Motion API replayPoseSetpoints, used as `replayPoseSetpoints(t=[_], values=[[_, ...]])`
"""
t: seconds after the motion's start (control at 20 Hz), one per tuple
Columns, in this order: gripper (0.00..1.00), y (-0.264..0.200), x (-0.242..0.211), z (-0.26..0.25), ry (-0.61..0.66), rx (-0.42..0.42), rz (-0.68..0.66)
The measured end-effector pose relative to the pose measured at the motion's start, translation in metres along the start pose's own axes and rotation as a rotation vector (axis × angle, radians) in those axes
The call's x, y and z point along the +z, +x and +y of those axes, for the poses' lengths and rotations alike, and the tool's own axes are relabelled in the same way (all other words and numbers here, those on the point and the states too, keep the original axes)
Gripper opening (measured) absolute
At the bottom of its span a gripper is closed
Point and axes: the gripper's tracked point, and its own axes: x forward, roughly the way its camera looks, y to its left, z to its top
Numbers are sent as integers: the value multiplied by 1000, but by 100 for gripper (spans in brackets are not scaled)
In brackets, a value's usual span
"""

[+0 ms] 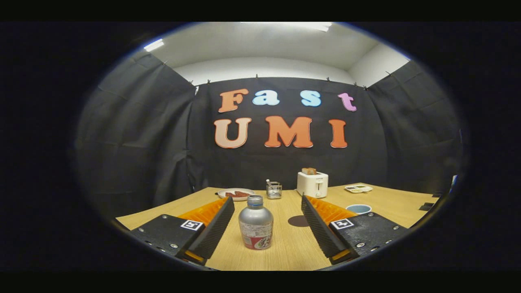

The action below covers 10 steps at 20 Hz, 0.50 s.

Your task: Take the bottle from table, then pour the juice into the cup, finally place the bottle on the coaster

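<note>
While black cloth walls (pixel 134 134) close the booth on three sides under a pale ceiling (pixel 260 44) with strip lights, a light wooden table (pixel 293 244) spreads across the lower scene. Surface is plain wood grain, mostly bare in the middle.

Gripper (pixel 262 234) sits low over the near table edge, jaws spread wide, gripping nothing. Fingers (pixel 211 234) flank the bottle (pixel 255 223) without touching it, clear gaps on both sides.

Bottle stands upright on the table between the fingers, slightly nearer the left one. Metallic body, screw cap on, printed label round the lower part.

White toaster (pixel 312 184) stands at the far side of the table near the back cloth, a slice of toast (pixel 309 171) sticking up from the slot.

Dark round coaster (pixel 298 221) lies flat beyond the bottle, just beside the right finger's inner face, partly hidden by it.

Pale plate (pixel 235 193) at far left holds something dark red, too small to tell what.

Cup (pixel 358 208) with a bluish rim sits past the right finger, its lower part hidden behind that finger.

Small wire holder (pixel 274 189) with something upright in it stands between plate and toaster.

Small white dish (pixel 358 188) lies at far right, contents unclear.

Nothing stands between the jaws and the bottle.
</note>
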Motion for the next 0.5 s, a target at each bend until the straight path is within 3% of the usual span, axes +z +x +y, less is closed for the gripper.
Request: replayPoseSetpoints(t=[0.5], values=[[98, 26, -85, 8, -15, 18, 209]])
